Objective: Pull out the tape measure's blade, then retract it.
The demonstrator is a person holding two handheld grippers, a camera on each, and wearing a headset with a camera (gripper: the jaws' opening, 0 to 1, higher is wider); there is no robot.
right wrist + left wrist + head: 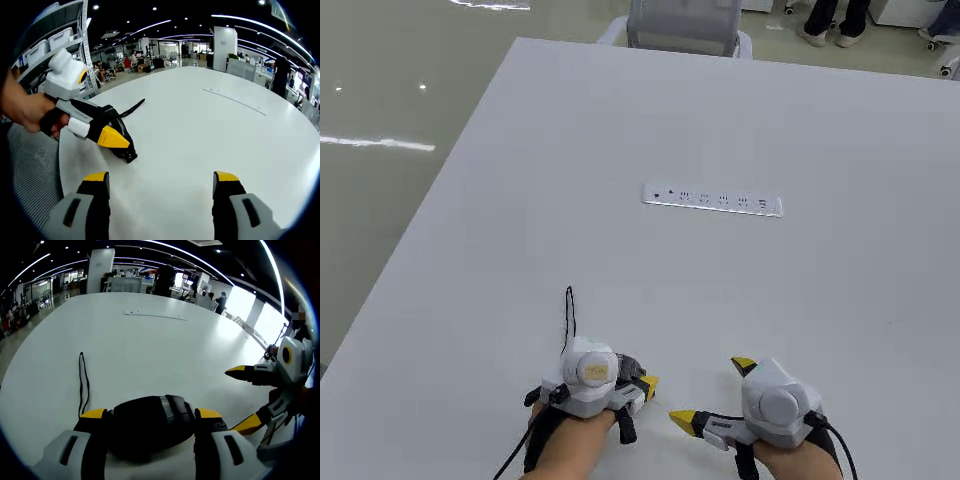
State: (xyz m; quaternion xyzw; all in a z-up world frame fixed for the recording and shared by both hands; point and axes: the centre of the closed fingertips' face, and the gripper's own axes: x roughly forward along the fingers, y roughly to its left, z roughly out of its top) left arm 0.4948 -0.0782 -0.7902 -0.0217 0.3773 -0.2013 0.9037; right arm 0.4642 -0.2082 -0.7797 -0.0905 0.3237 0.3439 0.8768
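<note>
A black tape measure (pixel 150 425) sits clamped between the yellow-tipped jaws of my left gripper (pixel 150 416), which is shut on it. Its thin black wrist strap (pixel 82 382) trails over the white table. In the head view the tape measure (pixel 628 368) lies low on the table near the front edge, in the left gripper (pixel 638 380). No blade shows outside the case. My right gripper (pixel 713 391) stands open just to the right of it, with nothing between its fingers. From the right gripper view (pixel 161 180) the tape measure (pixel 119 129) appears at the left.
A white power strip (pixel 712 199) lies flat at the middle of the white table (pixel 770 290). A grey chair (pixel 685 25) stands beyond the far edge. People stand in the room behind.
</note>
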